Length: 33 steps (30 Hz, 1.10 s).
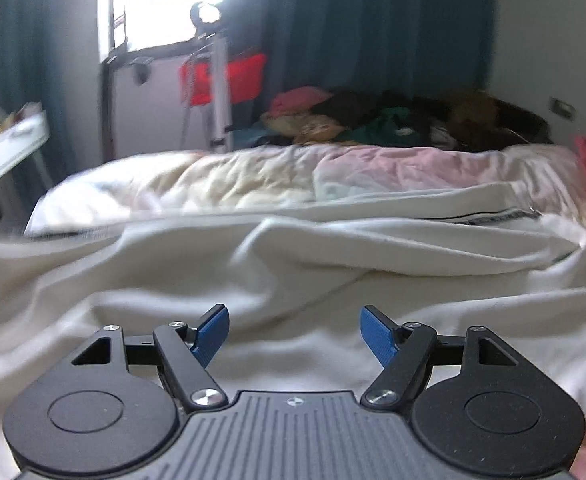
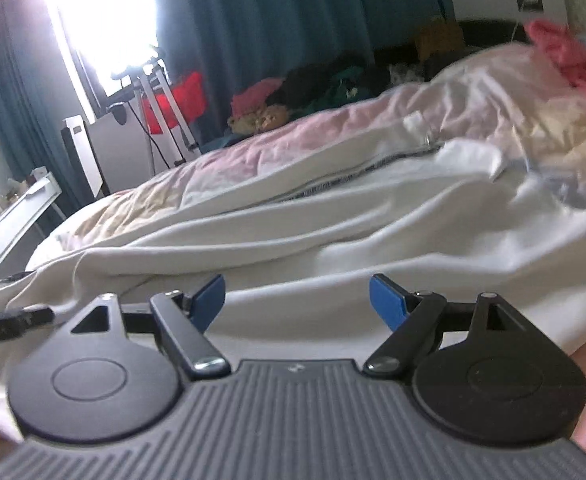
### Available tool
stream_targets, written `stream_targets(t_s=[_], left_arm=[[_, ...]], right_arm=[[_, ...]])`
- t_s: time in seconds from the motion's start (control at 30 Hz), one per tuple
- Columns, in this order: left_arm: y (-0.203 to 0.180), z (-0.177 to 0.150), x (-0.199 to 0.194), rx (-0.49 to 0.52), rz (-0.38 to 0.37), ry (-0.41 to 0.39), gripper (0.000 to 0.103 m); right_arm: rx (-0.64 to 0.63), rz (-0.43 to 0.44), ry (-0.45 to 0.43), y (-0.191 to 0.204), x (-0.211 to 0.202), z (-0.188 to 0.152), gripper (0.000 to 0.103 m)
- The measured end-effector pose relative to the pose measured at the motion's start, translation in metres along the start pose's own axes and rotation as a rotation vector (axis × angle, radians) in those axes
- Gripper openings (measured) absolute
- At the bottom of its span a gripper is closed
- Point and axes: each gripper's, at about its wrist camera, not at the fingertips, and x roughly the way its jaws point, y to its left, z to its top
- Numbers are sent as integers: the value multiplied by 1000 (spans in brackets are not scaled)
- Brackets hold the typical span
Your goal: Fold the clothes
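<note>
teal curtains (image 1: 373, 20) | bright window (image 1: 161, 0) | tripod (image 1: 219, 92) | wall socket (image 2: 529, 1)

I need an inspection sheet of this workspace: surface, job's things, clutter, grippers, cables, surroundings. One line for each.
Surface: bed with a rumpled pale quilt.
Job's things: white garment with a zipper, spread out and creased, not folded.
Clutter: pile of clothes at the far edge; pink cloth.
Grippers: left gripper open, empty; right gripper open, empty.
Cables: nothing seen clearly.
Surroundings: teal curtains, bright window, tripod.

Garment (image 1: 293, 256) spread on the bed (image 1: 221, 184) — clothes pile (image 1: 393, 120) behind.
</note>
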Motion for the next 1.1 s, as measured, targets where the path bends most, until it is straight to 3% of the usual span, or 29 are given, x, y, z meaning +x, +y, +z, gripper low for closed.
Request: stream_targets(t_s=[0.2,0.4,0.53,0.63,0.8,0.93,0.97,1.1], left_arm=[[79,23,23,131,-5,36,74],[162,43,65,241,100,96,72],[199,51,101,321,75,146,69],[211,54,120,439,-10,189,69],[232,62,133,412,-178,252,61],[233,50,141,399,-190,270,34],[237,51,138,362,-181,238,26],[253,62,116,169,-105,72,19]], right_arm=[[33,-25,50,-7,25,-5,81],[42,-53,77,-8,48,-6,81],[30,-83,116,-4,67,-10,81],[13,-115,136,2,79,-13,81],[-24,-157,149,10,95,-14,83],[-59,-172,145,15,102,-15,84],[-62,-175,146,15,103,-15,84],[-59,-177,142,15,100,-15,83]])
